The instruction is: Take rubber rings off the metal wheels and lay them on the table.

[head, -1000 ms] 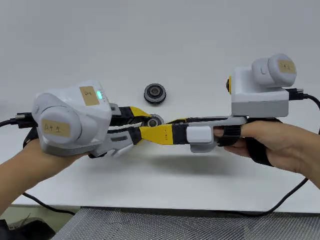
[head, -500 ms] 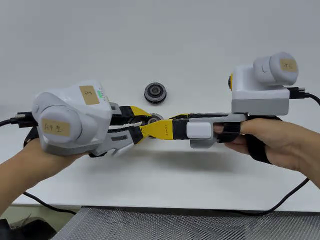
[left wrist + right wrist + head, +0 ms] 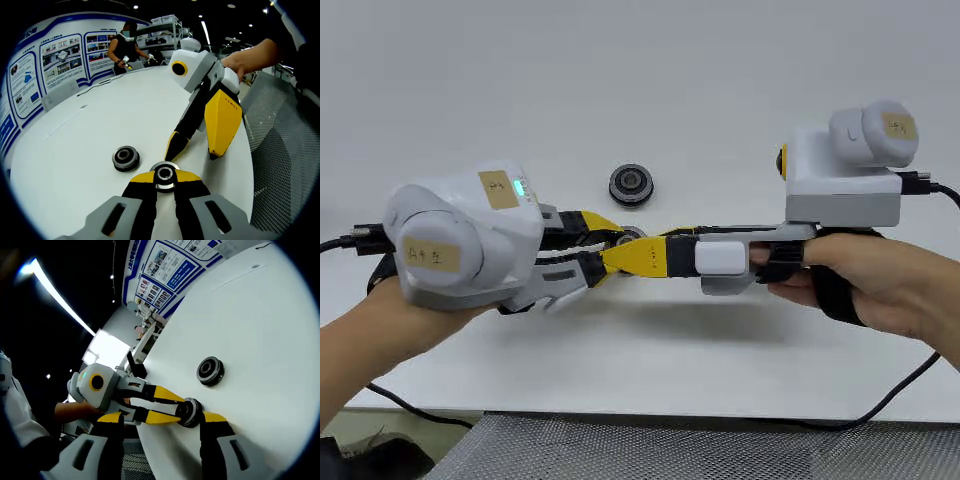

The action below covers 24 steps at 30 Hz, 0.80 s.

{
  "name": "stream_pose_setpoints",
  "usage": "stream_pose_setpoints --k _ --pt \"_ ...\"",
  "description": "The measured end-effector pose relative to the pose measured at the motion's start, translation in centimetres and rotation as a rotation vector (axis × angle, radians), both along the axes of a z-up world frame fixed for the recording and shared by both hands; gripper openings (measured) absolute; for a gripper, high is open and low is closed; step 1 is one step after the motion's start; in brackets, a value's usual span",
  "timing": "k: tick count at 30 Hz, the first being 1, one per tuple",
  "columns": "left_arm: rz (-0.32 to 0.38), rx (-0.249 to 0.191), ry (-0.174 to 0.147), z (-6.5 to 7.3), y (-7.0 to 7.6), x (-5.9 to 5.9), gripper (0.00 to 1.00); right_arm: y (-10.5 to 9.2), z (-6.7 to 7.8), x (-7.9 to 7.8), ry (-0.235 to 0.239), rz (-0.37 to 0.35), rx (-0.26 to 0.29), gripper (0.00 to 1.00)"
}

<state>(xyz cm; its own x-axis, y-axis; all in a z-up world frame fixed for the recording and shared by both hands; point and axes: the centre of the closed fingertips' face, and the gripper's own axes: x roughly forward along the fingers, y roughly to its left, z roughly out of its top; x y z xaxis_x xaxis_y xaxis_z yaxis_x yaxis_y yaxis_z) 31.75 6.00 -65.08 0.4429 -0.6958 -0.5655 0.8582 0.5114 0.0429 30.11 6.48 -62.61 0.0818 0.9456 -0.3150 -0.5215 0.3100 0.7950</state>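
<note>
- A wheel (image 3: 190, 412) is clamped between the jaws of the left gripper (image 3: 165, 177), over the middle of the table (image 3: 650, 370).
- The right gripper (image 3: 192, 155) faces it with its jaws spread apart. One yellow tip is right beside the wheel's rim; contact cannot be told.
- A second wheel (image 3: 630, 185) lies flat just beyond, toward the far edge.

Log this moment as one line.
left gripper: shut on wheel | right gripper: open, jaw tip at that wheel | second wheel: lying on table
</note>
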Motion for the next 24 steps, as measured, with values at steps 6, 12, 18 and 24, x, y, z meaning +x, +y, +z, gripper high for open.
stream_pose_setpoints --k 6,12,18,24 --pt "-0.001 0.003 0.0 0.0 0.0 0.0 0.12 0.1 0.2 -0.2 0.002 0.001 0.007 0.62" --pt "-0.001 0.003 0.001 0.0 0.0 0.0 0.12 0.0 -0.5 0.1 -0.001 -0.006 -0.019 0.64" --pt "-0.001 0.004 0.001 0.0 0.1 0.0 0.12 0.3 -0.6 -0.3 0.012 0.004 -0.015 0.63" --pt "-0.001 0.005 0.001 0.0 0.1 0.0 0.12 -0.1 -0.2 -0.2 0.033 -0.014 0.007 0.63"
